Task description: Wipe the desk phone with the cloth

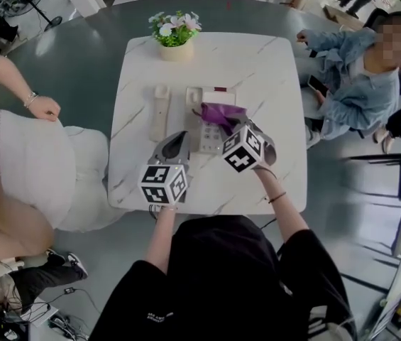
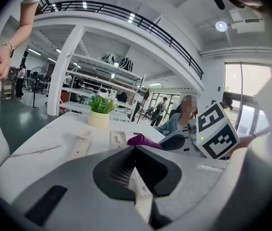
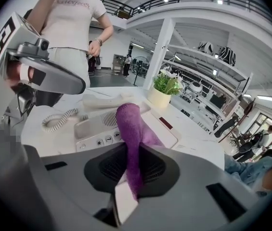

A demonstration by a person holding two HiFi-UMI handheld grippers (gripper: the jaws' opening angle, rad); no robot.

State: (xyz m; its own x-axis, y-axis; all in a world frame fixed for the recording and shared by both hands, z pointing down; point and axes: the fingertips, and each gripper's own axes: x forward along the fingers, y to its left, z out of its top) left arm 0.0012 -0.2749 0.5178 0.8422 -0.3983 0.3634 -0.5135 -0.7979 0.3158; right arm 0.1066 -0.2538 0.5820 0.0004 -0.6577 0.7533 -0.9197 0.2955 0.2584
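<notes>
Now, table [image 1: 271, 77]: white top with grey marble veins.
desk phone [image 1: 194, 99]: cream, at the table's middle, slightly toward the near edge, keypad up.
handset [image 1: 160, 112]: off the cradle, flat on the table just beside the desk phone's left side and parallel to it.
coiled cord [image 3: 58, 121]: curled on the table beside the base.
cloth [image 1: 221, 114]: purple, draped over the right half of the desk phone and touching it, one end gathered up into the right gripper.
right gripper [image 1: 237, 128]: jaws pinched tight on the cloth, a fold of fabric standing between the pads; held over the near right part of the desk phone.
left gripper [image 1: 179, 139]: jaws closed together with nothing between them; low by the near left corner of the desk phone, pointing toward the far edge.
flower pot [image 1: 174, 47]: at the middle of the far edge.
person in white top [image 1: 15, 155]: standing off the left edge.
person in denim jacket [image 1: 356, 84]: seated off the right edge.
</notes>
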